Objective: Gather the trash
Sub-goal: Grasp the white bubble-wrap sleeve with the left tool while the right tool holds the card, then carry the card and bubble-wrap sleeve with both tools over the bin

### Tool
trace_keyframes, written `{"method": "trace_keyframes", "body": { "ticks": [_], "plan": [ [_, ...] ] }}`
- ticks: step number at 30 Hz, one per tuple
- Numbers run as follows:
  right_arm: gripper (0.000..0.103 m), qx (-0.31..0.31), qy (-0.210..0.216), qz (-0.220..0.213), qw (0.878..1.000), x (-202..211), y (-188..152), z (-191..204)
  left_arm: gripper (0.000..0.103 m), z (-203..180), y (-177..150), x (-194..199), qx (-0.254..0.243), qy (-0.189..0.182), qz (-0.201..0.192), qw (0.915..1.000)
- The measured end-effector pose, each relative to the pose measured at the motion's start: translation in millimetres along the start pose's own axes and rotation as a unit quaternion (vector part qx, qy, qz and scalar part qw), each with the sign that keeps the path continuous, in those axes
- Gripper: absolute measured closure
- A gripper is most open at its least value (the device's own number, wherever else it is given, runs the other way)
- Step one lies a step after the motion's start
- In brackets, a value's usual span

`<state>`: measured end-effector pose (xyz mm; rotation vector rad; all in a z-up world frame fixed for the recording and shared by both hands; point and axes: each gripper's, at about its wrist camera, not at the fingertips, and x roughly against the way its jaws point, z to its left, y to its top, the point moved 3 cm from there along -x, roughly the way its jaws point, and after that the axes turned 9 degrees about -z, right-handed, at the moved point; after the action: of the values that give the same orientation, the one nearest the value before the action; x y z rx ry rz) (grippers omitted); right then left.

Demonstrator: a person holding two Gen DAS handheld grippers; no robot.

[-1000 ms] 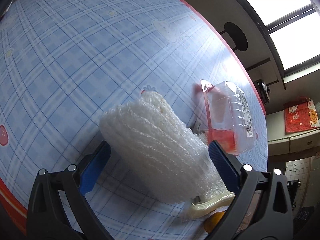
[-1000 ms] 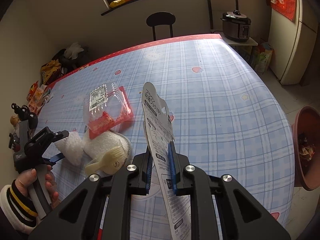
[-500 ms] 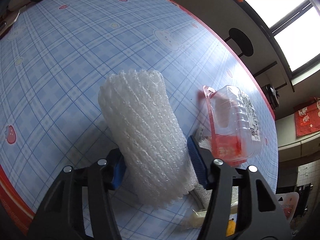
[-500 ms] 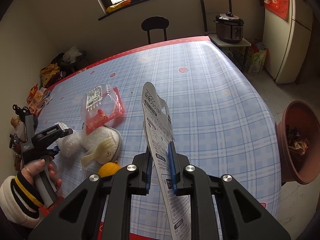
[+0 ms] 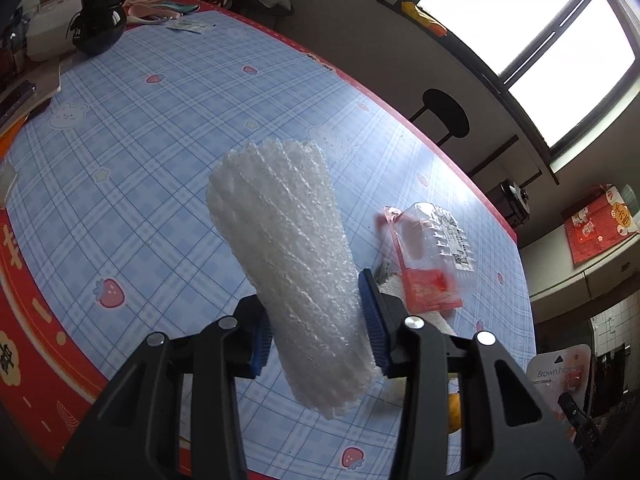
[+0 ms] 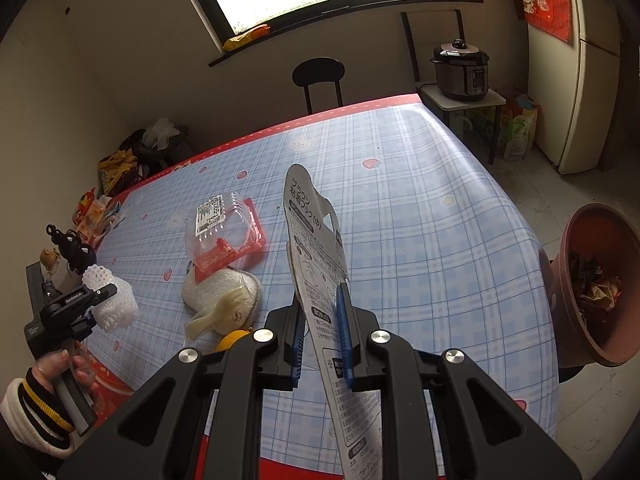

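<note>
Left wrist view, what can't we see?

**Ana:** The lower end of the foam net [image 5: 292,264] drops behind the left claw [image 5: 318,322], and past its right arm an orange fruit [image 5: 454,410] and a printed card [image 5: 560,372] are mostly cut off. The clear fruit box [image 5: 428,252] is smeared with blur.

**Ben:** And the grip?

**Ana:** Jaws closing, blue pads pressing both sides of the foam net, which stands up tilted between them, clear of the checked tablecloth [image 5: 160,140].

**Ben:** Right wrist view confirms it: a hand [image 6: 60,364] in a striped cuff holds that claw [image 6: 94,300] at the table's near left corner, the foam net [image 6: 112,300] poking out above it.

**Ana:** The right claw?

**Ben:** Right claw [image 6: 320,332] clamped tight on a backing card [image 6: 316,248], which rises upright from the pads; its bottom end runs out of frame. The print is too small to read.

**Ana:** Anything else?

**Ben:** A brown bin [image 6: 588,280] off the table's right edge, scraps inside, its far side cropped. The fruit box [image 6: 224,232] lies near a foam pad [image 6: 216,292] with a plastic fork [image 6: 216,314] on top, well apart from both claws.
</note>
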<state>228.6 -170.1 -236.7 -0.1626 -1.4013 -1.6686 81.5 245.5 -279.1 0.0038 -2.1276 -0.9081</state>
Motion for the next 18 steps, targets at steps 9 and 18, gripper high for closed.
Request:
{"method": "trace_keyframes", "body": {
  "ticks": [9, 18],
  "plan": [
    [0.087, -0.031, 0.012, -0.044, 0.999, 33, 10, -31, 0.061, -59, -4, 56, -0.096, -0.066, -0.026, 0.9928],
    [0.087, -0.085, -0.018, -0.087, 0.992, 80, 8, -107, 0.061, -168, -39, 85, -0.19, -0.154, -0.018, 0.9694]
  ]
}}
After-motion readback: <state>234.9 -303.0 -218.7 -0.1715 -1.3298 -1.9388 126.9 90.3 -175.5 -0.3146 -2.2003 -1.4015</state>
